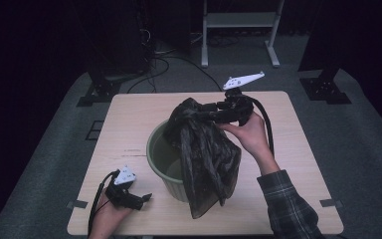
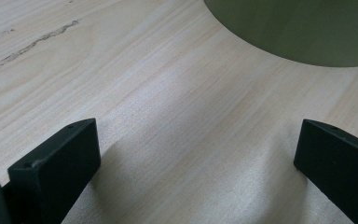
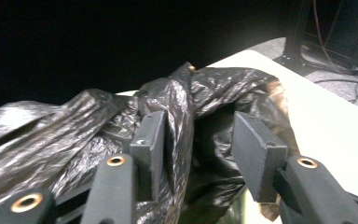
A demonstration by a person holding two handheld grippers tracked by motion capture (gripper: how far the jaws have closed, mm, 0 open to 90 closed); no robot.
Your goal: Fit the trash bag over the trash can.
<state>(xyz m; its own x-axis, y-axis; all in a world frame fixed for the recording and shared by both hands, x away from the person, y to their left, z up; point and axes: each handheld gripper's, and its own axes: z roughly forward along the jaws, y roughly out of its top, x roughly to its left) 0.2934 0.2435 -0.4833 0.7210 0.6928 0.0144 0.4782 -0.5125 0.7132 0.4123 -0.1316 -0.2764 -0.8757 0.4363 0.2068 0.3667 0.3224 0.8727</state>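
The crinkled black plastic bin bag (image 1: 206,149) drapes over the round green plastic bin (image 1: 155,149) on the table. It looks light, limp and slippery (best pinched at its bunched rim). The right gripper (image 3: 198,140) stands parted around a fold, not clamping; the left gripper (image 2: 198,154) rests open.

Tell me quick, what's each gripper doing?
Left gripper: open, empty, low over the table.
Right gripper: open, jaws around the black bag over the bin.
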